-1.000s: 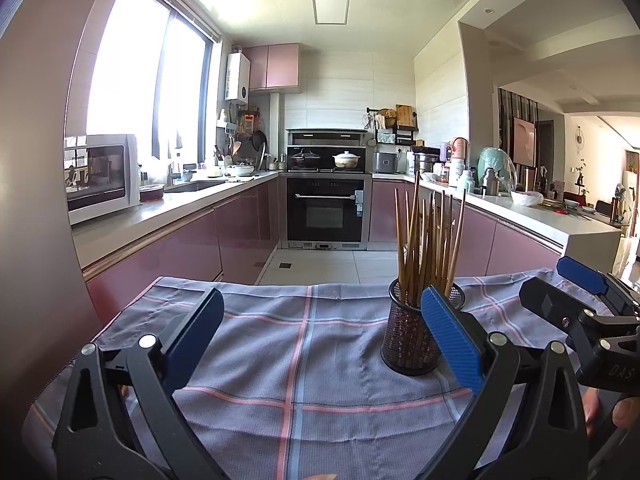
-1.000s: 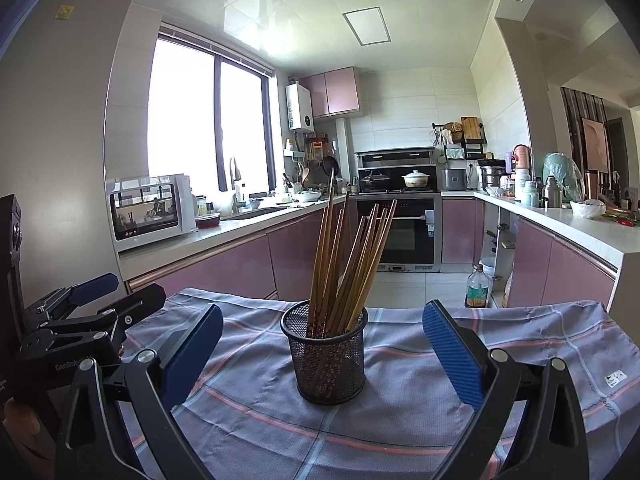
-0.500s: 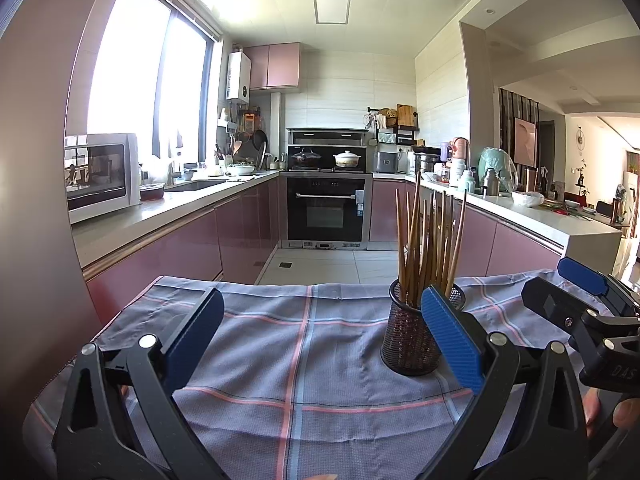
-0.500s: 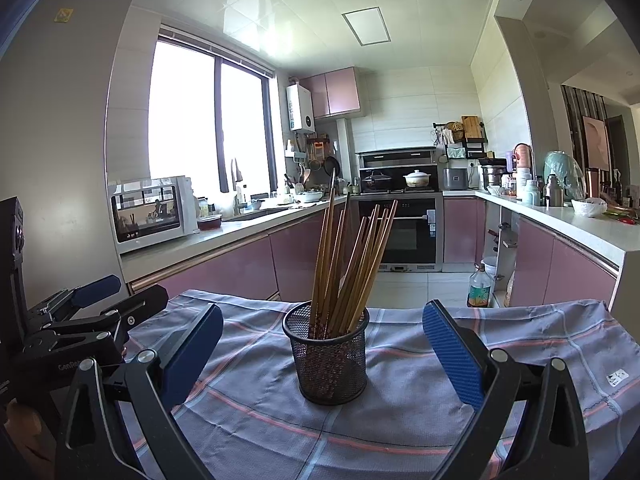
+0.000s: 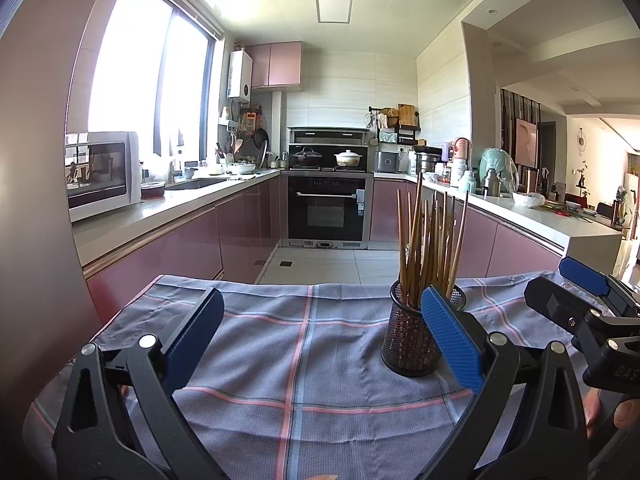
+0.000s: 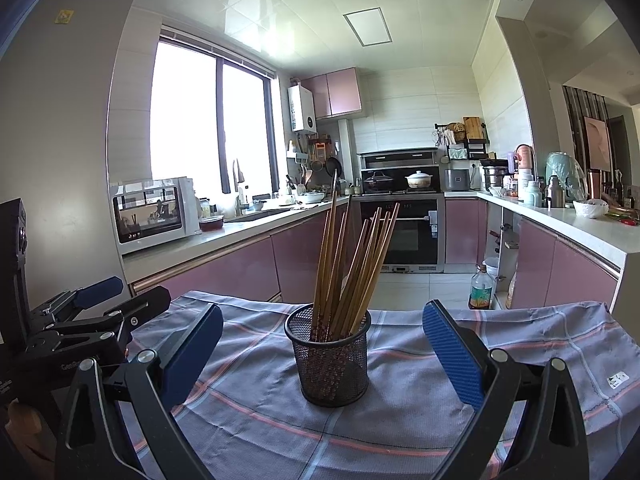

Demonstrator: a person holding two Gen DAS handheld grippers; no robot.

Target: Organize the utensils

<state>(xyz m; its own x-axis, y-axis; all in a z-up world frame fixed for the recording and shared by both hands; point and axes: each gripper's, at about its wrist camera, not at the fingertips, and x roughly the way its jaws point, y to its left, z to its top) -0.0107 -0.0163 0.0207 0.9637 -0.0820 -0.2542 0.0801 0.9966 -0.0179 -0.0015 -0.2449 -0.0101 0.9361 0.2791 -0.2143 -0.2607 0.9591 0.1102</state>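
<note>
A black mesh holder [image 6: 327, 354] stands upright on the checked cloth [image 6: 400, 420] with several wooden chopsticks [image 6: 352, 264] leaning in it. My right gripper [image 6: 320, 354] is open, its blue pads either side of the holder and nearer the camera, touching nothing. In the left wrist view the same holder [image 5: 408, 336] sits to the right, partly behind the right blue pad, chopsticks [image 5: 432, 248] rising from it. My left gripper [image 5: 320, 340] is open over bare cloth [image 5: 300, 360]. The right gripper [image 5: 592, 304] shows at the far right edge there, and the left gripper [image 6: 88, 312] at the left edge of the right wrist view.
The cloth-covered table ends at a far edge, with tiled kitchen floor [image 5: 320, 264] beyond. A microwave [image 5: 100, 172] sits on the left counter, an oven [image 5: 326, 208] stands at the back, and a bottle [image 6: 480, 288] is on the floor at right.
Nothing has visibly changed apart from a very slight shift of the right wrist view.
</note>
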